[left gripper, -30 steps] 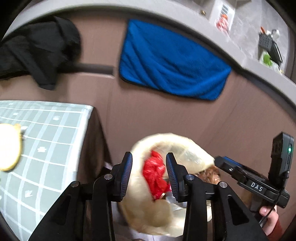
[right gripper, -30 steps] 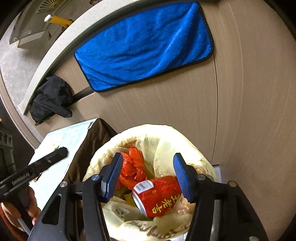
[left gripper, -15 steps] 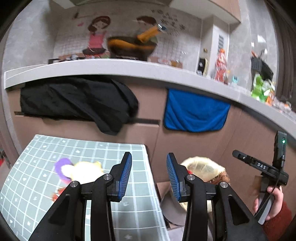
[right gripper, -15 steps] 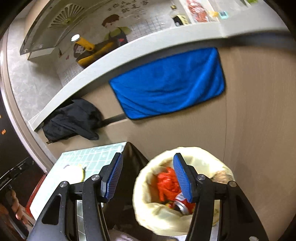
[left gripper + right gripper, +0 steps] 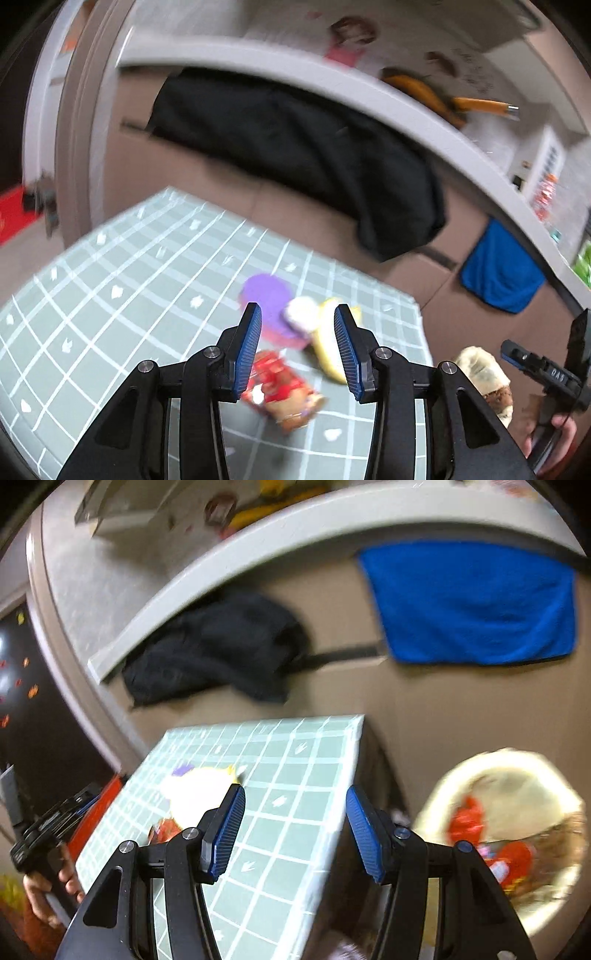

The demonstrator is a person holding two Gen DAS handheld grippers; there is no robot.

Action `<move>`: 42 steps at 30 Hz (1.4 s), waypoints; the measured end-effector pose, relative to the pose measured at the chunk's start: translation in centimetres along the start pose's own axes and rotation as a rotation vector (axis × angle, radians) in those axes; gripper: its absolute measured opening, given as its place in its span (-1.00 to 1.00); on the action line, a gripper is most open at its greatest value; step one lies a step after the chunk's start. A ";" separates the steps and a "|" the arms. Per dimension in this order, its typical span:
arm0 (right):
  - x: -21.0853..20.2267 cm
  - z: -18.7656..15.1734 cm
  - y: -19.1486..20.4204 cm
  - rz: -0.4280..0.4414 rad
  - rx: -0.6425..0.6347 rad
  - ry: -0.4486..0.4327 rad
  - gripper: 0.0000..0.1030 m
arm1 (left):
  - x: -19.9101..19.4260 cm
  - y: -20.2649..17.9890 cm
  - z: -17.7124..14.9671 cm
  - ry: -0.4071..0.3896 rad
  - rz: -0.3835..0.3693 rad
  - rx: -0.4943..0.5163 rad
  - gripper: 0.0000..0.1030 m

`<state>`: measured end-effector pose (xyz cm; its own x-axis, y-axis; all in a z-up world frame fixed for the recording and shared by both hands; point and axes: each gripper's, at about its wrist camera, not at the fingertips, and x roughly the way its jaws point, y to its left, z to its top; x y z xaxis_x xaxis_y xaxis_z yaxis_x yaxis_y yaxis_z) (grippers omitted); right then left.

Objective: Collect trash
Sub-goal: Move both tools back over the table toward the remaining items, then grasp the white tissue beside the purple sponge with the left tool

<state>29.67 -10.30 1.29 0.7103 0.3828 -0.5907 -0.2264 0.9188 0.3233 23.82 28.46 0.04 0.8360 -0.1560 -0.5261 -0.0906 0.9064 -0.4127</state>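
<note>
My left gripper (image 5: 297, 347) is open and empty above the green checked table (image 5: 129, 288). Just beyond its fingertips lie a red snack wrapper (image 5: 284, 391), a purple disc (image 5: 267, 295), a white lump (image 5: 303, 312) and a yellow peel (image 5: 327, 354). My right gripper (image 5: 293, 829) is open and empty over the table's right corner (image 5: 303, 760). The trash bin (image 5: 517, 834), lined with a yellowish bag, stands right of the table and holds red trash (image 5: 513, 856). The pale trash pile (image 5: 199, 794) shows left of my right gripper. The frames are blurred.
A black garment (image 5: 295, 155) and a blue towel (image 5: 476, 602) hang on the brown cabinet front under the counter. The bin's edge (image 5: 484, 373) and the other gripper (image 5: 546, 373) show at the right of the left wrist view. A red object (image 5: 96, 819) sits left of the table.
Both grippers have swung away from the bin, leftward toward the table. The left one now points at the trash on the tabletop. The bin has slid to the right edge of both views.
</note>
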 end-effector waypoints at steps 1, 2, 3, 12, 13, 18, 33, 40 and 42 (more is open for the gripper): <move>1.4 0.0 0.8 0.016 -0.012 0.030 0.06 | 0.7 0.8 -0.1 0.024 0.002 -0.013 -0.18; 2.7 0.1 1.5 0.030 -0.024 0.051 0.06 | 1.1 1.3 -0.3 0.040 0.003 -0.021 -0.18; 3.5 0.0 2.0 0.039 -0.031 0.064 0.06 | 1.8 1.9 -0.5 0.067 -0.004 -0.032 -0.18; 13.1 -0.7 7.7 0.161 -0.167 0.249 0.06 | 5.7 2.1 0.5 0.150 -0.043 -0.105 -0.18; 13.9 -0.8 8.2 0.164 -0.185 0.260 0.06 | 5.6 2.0 0.5 0.133 -0.033 -0.104 -0.18; 17.7 -1.5 10.2 0.155 -0.275 0.270 0.03 | 6.2 2.2 0.2 0.126 -0.027 -0.082 -0.18; 17.1 -3.0 5.6 0.027 -0.306 0.324 -0.06 | 5.3 1.0 -3.4 0.144 0.039 0.005 -0.18; 13.2 -2.7 3.2 0.055 -0.234 0.255 -0.04 | 6.3 -0.8 -3.0 0.145 -0.029 -0.031 -0.17; 12.1 -2.5 3.3 0.069 -0.237 0.218 -0.04 | 7.0 -2.4 -1.9 0.100 -0.003 -0.010 -0.15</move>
<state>35.87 -2.43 -6.65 0.5340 0.4331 -0.7261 -0.4363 0.8768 0.2020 28.83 24.47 -4.06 0.7782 -0.1973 -0.5963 -0.0944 0.9019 -0.4216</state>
